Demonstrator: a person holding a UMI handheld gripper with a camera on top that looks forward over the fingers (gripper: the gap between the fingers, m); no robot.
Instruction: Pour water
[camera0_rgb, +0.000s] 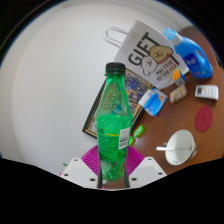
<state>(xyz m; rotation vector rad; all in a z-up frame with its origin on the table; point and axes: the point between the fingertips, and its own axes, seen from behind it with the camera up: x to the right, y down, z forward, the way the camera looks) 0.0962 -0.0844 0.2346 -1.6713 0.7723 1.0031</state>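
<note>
The gripper (112, 170) has its fingers (92, 160) closed on a green plastic bottle (115, 125), their pink pads pressed against its lower body from either side. The bottle stands nearly upright between them, leaning slightly, its translucent green wall wrapped in a green label with small print, and a dark screw cap (116, 69) is on its neck. Just beyond it to the right, a white cup (179, 151) sits on the brown bench (190, 135), with a round pink coaster-like disc (205, 119) further off. Behind the bottle lies a white bag printed "GIFT" (147, 57), with a small blue-and-white packet (153, 100) at its foot. Farthest back is a blue object (191, 52), against a pale wall (50, 80).
</note>
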